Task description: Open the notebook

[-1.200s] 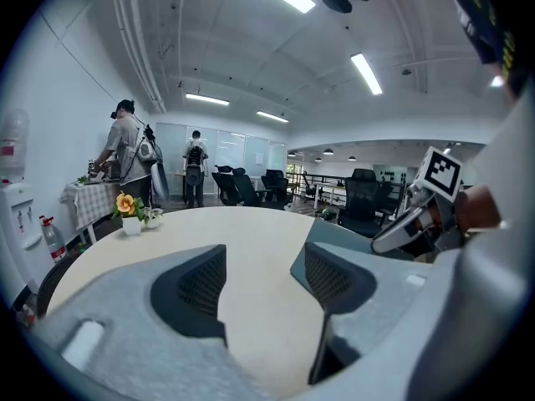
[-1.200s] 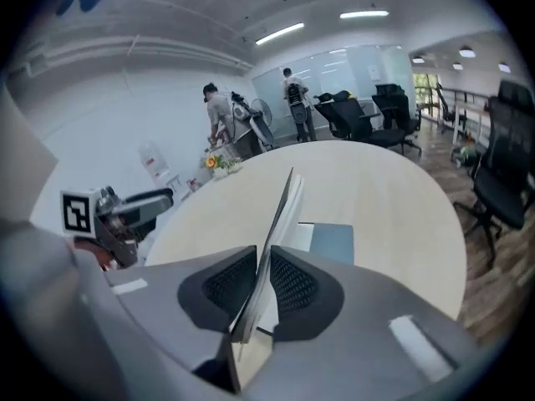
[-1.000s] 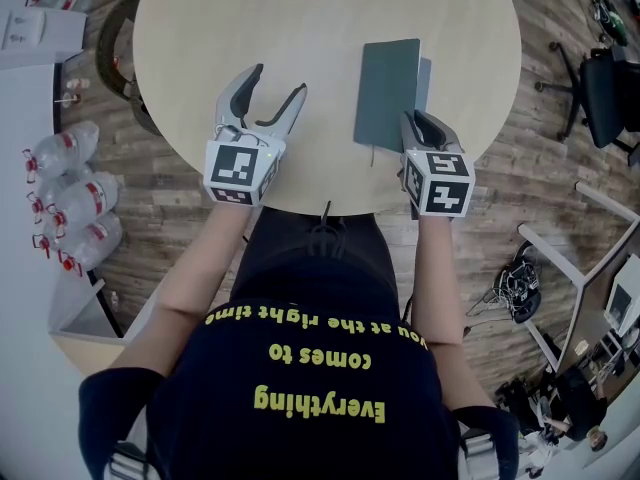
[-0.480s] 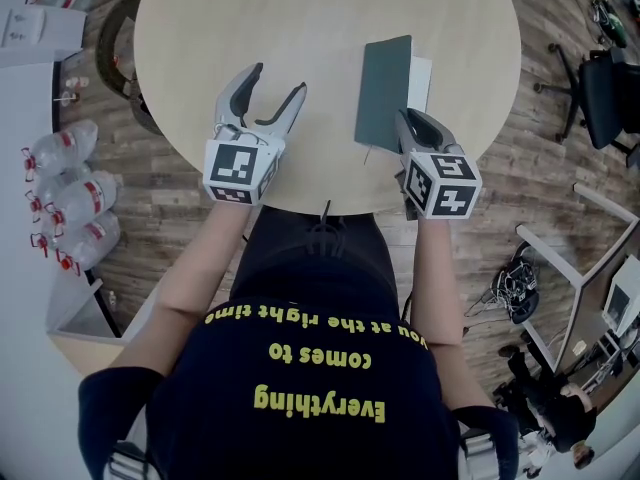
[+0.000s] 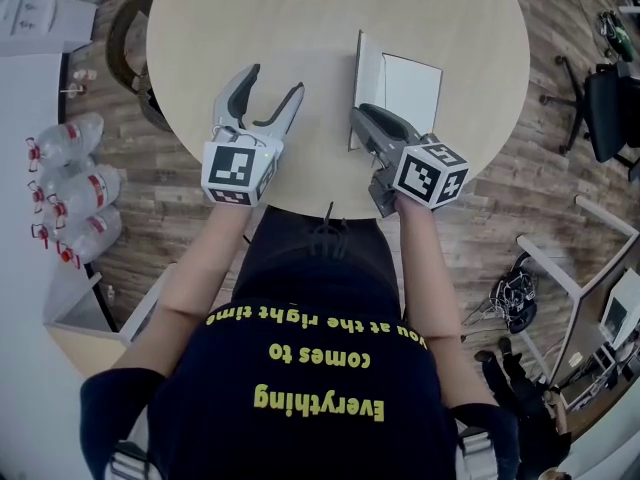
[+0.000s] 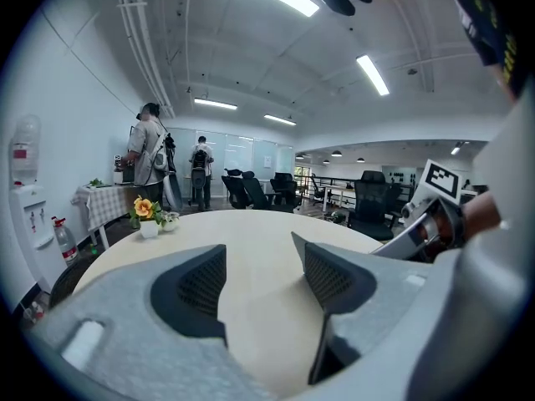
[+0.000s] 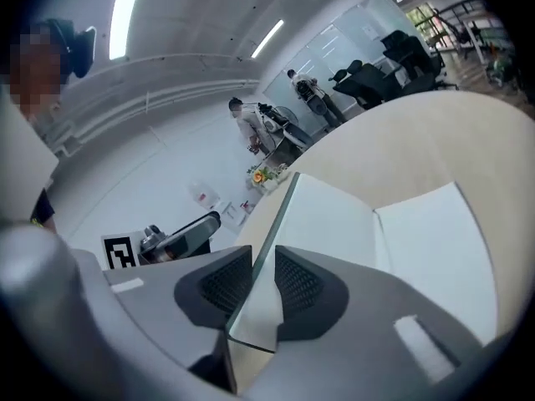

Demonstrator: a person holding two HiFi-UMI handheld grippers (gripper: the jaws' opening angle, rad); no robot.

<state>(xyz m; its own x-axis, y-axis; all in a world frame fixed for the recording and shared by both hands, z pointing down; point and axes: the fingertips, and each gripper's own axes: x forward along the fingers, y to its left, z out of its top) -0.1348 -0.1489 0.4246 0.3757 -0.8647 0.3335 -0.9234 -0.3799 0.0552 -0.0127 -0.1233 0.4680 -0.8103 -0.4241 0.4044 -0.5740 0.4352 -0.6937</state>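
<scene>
The notebook (image 5: 412,88) lies on the round table (image 5: 300,18) right of centre, its white page showing. Its dark cover (image 5: 354,78) stands almost upright along the left edge. My right gripper (image 5: 362,116) reaches in from the near side with the cover (image 7: 280,215) between its pads. The jaws are opening: the cover leans on the left pad (image 7: 224,284), and a gap shows at the other. My left gripper (image 5: 272,80) hovers over bare tabletop left of the notebook, open with nothing between its fingers (image 6: 259,274).
Several water bottles (image 5: 70,183) lie on the floor at the left. An office chair (image 5: 610,98) stands at the right. A small flower pot (image 6: 149,217) sits at the table's far edge, and people (image 6: 150,153) stand at the back of the room.
The right gripper swung left and rolled, carrying the dark cover from flat to upright and baring the white pages. Its jaws have loosened. The left gripper stayed put.
</scene>
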